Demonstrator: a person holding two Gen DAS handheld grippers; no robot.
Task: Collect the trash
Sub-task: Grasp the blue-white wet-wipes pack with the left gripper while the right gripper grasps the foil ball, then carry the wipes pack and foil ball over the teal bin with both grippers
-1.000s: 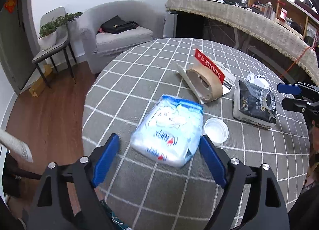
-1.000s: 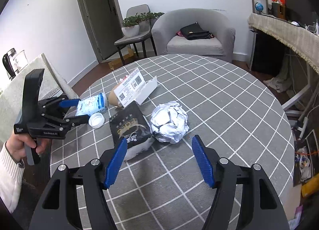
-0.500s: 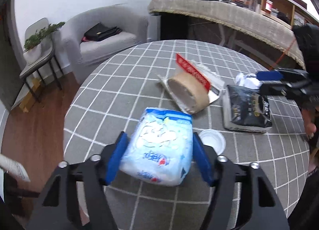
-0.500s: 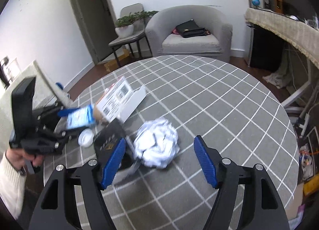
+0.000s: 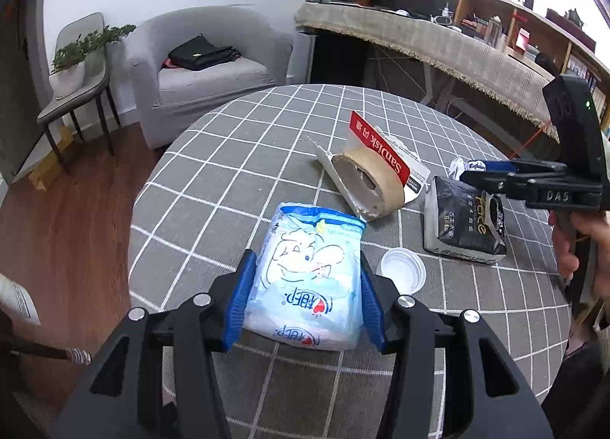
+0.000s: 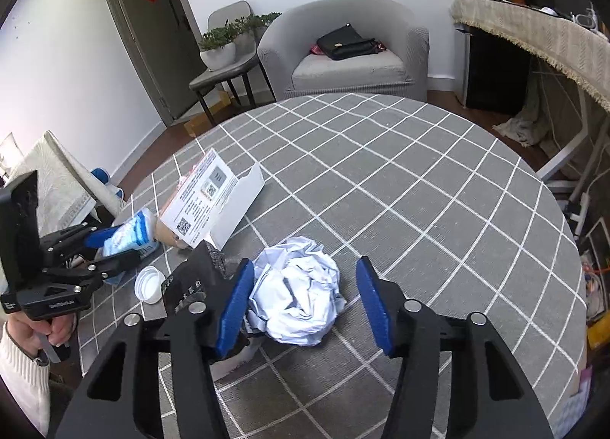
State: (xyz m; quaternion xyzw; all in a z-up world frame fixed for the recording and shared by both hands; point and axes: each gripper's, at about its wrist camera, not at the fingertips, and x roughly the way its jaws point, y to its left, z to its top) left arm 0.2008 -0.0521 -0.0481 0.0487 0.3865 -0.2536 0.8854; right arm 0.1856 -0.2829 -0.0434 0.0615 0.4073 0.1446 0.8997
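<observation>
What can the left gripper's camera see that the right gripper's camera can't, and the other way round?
Only the left camera shows the red label on the box and the shelves behind the counter.

Only the right camera shows the door, and most of the crumpled paper ball between the right gripper pads, not yet squeezed.

Both show the blue-and-white packet, pressed between the left gripper pads, the white cap, black bag, checked table and grey armchair.

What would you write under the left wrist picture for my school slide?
The left gripper has just closed its blue pads on a light-blue tissue pack on the checked table.
</observation>
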